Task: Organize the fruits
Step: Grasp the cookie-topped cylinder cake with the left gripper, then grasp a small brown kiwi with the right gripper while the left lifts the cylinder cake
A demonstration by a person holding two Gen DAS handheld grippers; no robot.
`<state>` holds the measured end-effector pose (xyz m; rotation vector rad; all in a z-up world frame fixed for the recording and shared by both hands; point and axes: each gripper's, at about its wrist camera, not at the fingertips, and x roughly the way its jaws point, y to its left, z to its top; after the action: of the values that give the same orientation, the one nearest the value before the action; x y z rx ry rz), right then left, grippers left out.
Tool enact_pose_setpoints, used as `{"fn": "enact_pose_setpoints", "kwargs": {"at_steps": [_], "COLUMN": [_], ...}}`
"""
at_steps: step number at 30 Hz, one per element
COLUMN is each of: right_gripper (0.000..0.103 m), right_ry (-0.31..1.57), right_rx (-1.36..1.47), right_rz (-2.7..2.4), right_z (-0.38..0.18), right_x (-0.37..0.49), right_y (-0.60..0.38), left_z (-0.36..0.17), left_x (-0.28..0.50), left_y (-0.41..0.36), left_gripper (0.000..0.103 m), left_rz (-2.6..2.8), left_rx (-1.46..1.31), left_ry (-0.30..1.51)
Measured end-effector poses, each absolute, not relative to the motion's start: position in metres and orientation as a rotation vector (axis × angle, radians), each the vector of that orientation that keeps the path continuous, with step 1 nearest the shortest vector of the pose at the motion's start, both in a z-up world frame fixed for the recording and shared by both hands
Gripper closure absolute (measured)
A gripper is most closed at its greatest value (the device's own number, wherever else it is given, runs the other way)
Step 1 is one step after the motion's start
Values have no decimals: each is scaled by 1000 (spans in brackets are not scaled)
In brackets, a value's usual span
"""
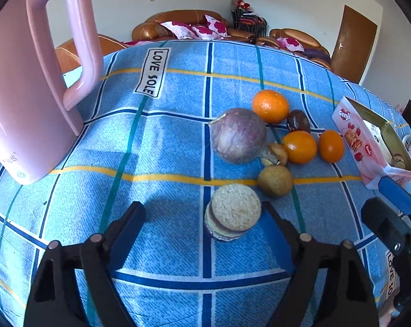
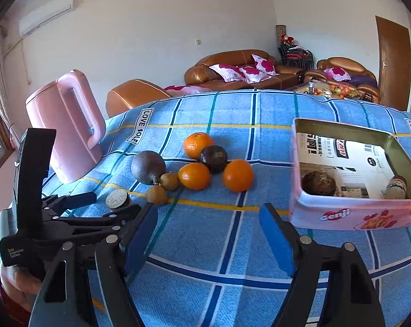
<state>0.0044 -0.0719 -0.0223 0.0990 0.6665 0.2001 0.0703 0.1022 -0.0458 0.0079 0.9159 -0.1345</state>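
A table (image 1: 162, 141) covered with a blue checked cloth is seen from two claw-mounted cameras. In the left wrist view, the left claw (image 1: 205, 218) is shown at the bottom of the frame with its jaws spread apart and nothing pressed between them — a round sandwich biscuit (image 1: 234, 212) lies on the cloth in the gap, closer to the right finger, and contact with it cannot be judged. Just above the biscuit a cluster of fruit is gathered at centre right: a large purple passion fruit (image 1: 236, 139), three oranges (image 1: 270, 106), a dark brown fruit (image 1: 298, 121) between them, and two small tan longans (image 1: 275, 181) touching the purple fruit's lower right. A pink electric kettle (image 1: 28, 103) fills the upper left. At the right edge a pink Genji tin (image 1: 350, 136) stands open, with the blue-tipped right claw (image 1: 396, 199) below it.

In the right wrist view, the right claw (image 2: 208, 223) is held over bare cloth at the bottom, jaws apart and empty. The tin (image 2: 355, 218) is seen at the right, just beyond the right finger; a dark round fruit (image 2: 318, 182) and another small item rest inside on printed paper. The fruit cluster sits at centre, well apart from the tin. The left claw (image 2: 96, 204) is visible at lower left, held by a hand (image 2: 17, 280), with the biscuit (image 2: 117, 198) at its tips.
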Motion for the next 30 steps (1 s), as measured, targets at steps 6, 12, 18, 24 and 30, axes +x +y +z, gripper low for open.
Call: {"fn": "enact_pose_setpoints", "kwargs": {"at_steps": [6,12,18,24,30], "right_gripper": [38,41,44,51,68], "right_ry": [704,739,783,849,878], "right_rx": [109,120,97,88,75], "right_rz": [226,248,269,263,288], "right_z": [-27,-32,-37,-45,-49], "right_x": [12,22,41,68,74], "right_y": [-62,-50,-26,-5,3], "left_z": [-41,-35,-14,-14,-16], "left_x": [69,65,58,62,63], "left_y": [101,112,142,159,153], "left_gripper": [58,67,67,67,67], "left_rz": [-178,-128,7,44,29], "left_rx": [-6,-44,-126,-187,-173], "left_ry": [894,863,731,721,727]}}
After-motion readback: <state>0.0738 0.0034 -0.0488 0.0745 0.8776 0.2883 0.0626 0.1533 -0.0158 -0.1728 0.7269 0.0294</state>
